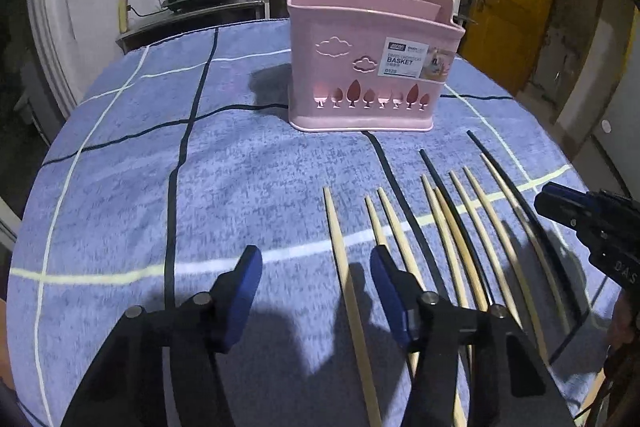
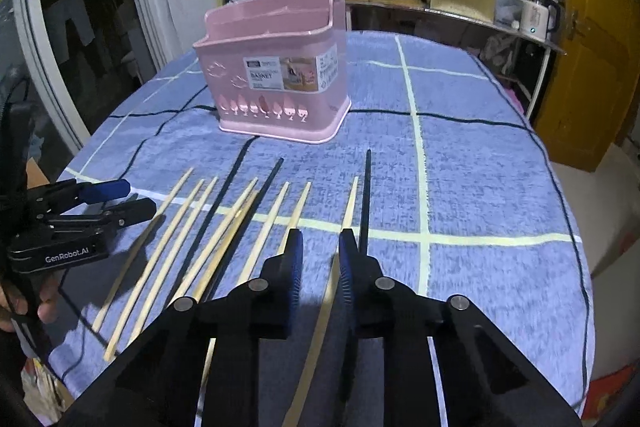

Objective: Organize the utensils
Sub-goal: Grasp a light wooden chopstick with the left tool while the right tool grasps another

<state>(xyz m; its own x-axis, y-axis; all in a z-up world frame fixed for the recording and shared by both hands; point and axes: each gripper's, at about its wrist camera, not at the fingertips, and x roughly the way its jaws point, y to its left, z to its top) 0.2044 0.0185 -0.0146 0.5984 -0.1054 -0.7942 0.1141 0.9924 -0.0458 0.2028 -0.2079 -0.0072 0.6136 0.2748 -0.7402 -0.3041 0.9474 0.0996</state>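
Chopsticks [image 2: 224,247] lie nearest, fanned in a loose row on the near part of the tabletop [image 2: 480,167], tips pointing toward the far edge. Most are pale wood, thin & tapered; two are black [image 2: 366,195]. None cross much, a few pairs touch along their length.

Pink basket [image 2: 276,83] stands upright farther back, near the middle of the tabletop, apart from the sticks. Plastic, w/ cloud & tree cut-outs, a paper label on the front, dividers inside.

Right tool [image 2: 319,247]: blue pads narrowly parted, one pale stick [image 2: 350,205] running btwn them; can't tell if the pads touch it. The black stick sits just beside its right finger.

Left tool [image 1: 316,275]: spread wide, holding nothing, low over the cloth at the left end of the row. One pale stick [image 1: 340,259] runs through the gap w/o touching either pad; the right finger overlaps the next ones.

Blue checked cloth [image 1: 160,155] covers the tabletop.
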